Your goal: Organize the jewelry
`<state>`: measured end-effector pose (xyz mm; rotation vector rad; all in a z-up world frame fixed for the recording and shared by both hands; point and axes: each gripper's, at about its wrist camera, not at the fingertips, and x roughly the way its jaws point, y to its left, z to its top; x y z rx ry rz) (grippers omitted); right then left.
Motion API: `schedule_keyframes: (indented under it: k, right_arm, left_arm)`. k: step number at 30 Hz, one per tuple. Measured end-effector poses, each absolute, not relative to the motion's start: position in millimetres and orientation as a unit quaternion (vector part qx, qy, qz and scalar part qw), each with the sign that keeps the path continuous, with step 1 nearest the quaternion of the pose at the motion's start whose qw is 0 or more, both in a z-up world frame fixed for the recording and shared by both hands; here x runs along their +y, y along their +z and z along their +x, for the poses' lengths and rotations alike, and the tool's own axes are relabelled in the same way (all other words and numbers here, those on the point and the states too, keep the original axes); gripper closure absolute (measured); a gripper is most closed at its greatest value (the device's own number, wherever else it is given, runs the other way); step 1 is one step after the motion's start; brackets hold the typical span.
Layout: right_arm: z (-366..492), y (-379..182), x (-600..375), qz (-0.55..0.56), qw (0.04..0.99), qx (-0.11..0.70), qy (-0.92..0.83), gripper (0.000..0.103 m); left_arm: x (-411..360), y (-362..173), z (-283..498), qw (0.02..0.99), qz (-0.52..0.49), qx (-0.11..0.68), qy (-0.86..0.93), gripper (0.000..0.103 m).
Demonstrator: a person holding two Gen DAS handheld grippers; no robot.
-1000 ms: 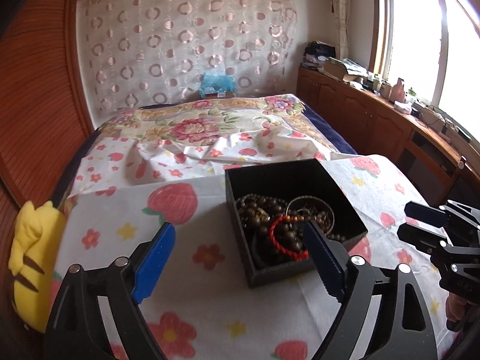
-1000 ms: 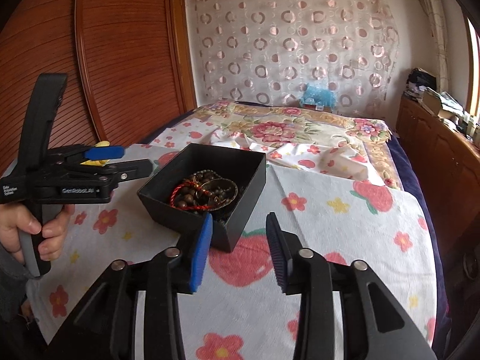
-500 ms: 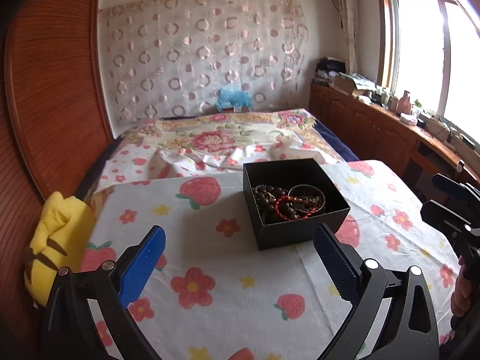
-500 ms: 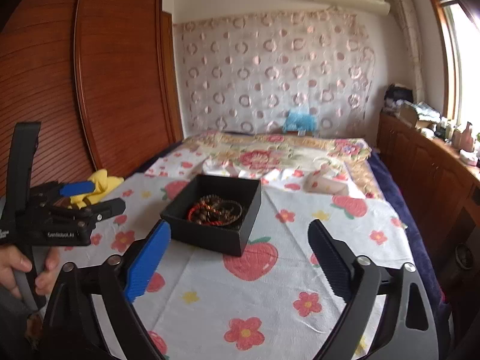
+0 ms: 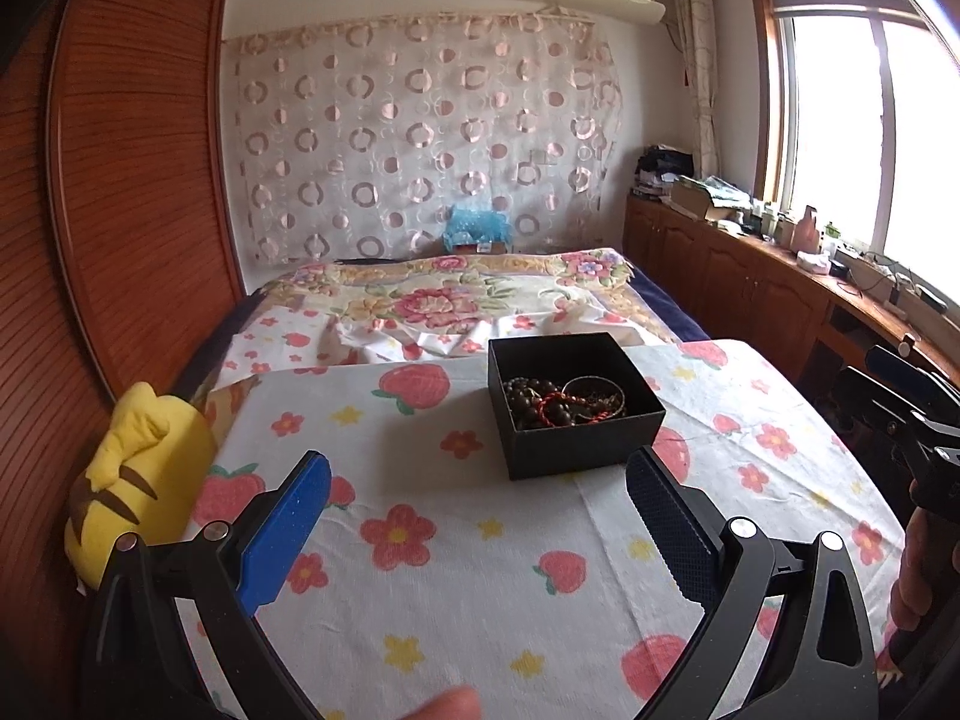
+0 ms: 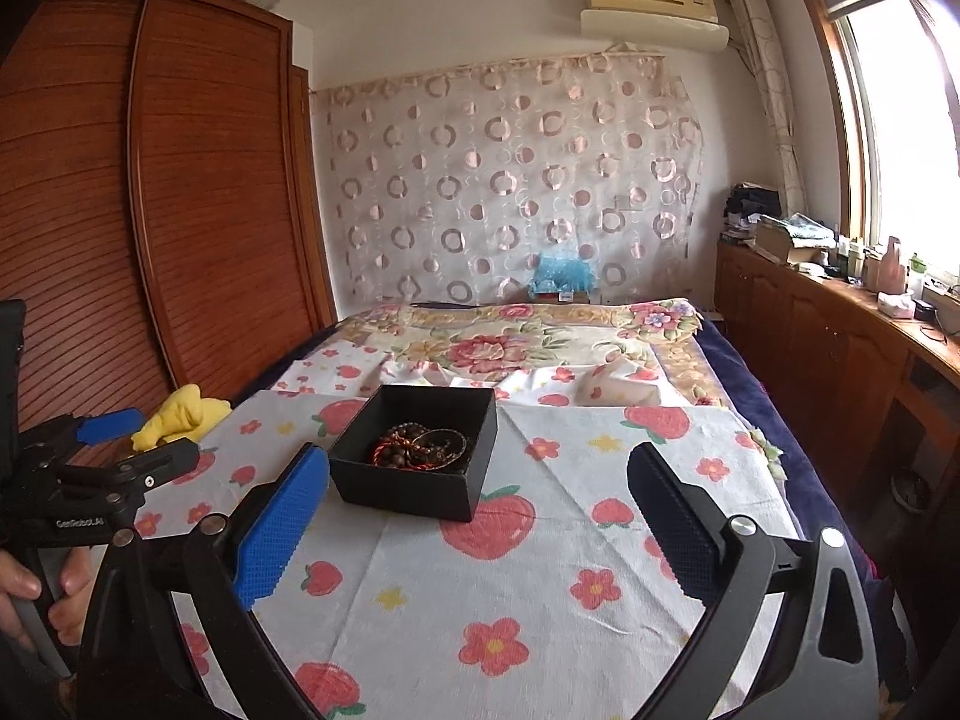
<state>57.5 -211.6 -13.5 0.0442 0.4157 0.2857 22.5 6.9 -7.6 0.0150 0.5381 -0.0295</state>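
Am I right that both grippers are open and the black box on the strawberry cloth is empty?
Not quite. The left gripper and right gripper are open, and the black box sits on the strawberry cloth, but it holds jewelry, seen in the left wrist view.

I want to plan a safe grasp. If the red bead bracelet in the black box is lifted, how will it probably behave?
The red bead bracelet looks strung, so it would probably hang limp. It lies tangled with the dark wooden beads and a thin bangle, so it may drag them. Inside the black box, the round beads may slip from an open hand-held gripper.
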Motion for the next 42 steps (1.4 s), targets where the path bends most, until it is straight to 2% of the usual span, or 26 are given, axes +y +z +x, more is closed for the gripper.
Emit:
schedule_keyframes:
  k: [42]
  right_arm:
    - [58, -28, -205, 0.019, 0.968, 0.211, 0.137, 0.003]
  left_arm:
    - [7, -7, 17, 0.966, 0.007, 0.259, -0.009, 0.008]
